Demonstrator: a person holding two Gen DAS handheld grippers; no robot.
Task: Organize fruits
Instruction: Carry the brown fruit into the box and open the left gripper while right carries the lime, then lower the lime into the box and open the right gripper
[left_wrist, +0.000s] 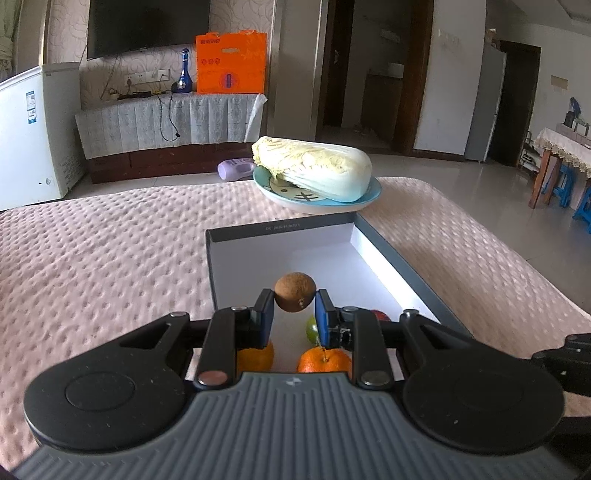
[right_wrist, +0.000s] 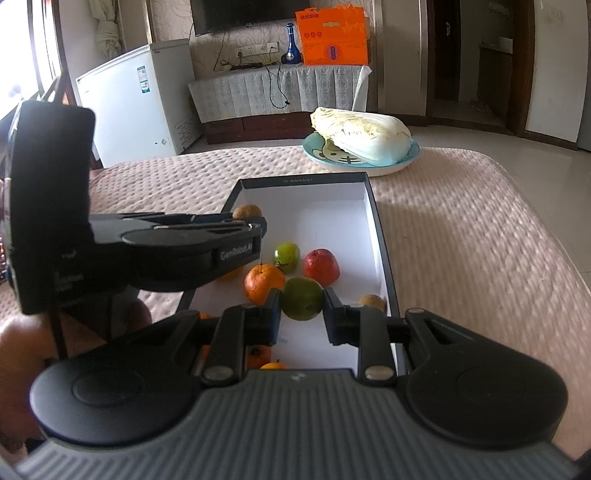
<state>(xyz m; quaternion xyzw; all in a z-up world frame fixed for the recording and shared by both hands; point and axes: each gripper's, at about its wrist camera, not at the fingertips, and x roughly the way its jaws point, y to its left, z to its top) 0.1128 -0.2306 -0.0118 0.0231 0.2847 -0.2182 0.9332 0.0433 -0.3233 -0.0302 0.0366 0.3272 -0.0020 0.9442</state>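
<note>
**Both hands full over the box**

My left gripper (left_wrist: 294, 308) clamps a brown kiwi (left_wrist: 294, 291) above the box (right_wrist: 375, 206); my right gripper (right_wrist: 302, 308) squeezes a green fruit (right_wrist: 303, 298). Fruit crowds the near end. The far half is bare, up to the rim beside the cabbage plate (right_wrist: 406, 159).

Two green fruits (right_wrist: 302, 298), one red (right_wrist: 321, 266), one cabbage (right_wrist: 364, 136), one box (right_wrist: 384, 258).
</note>
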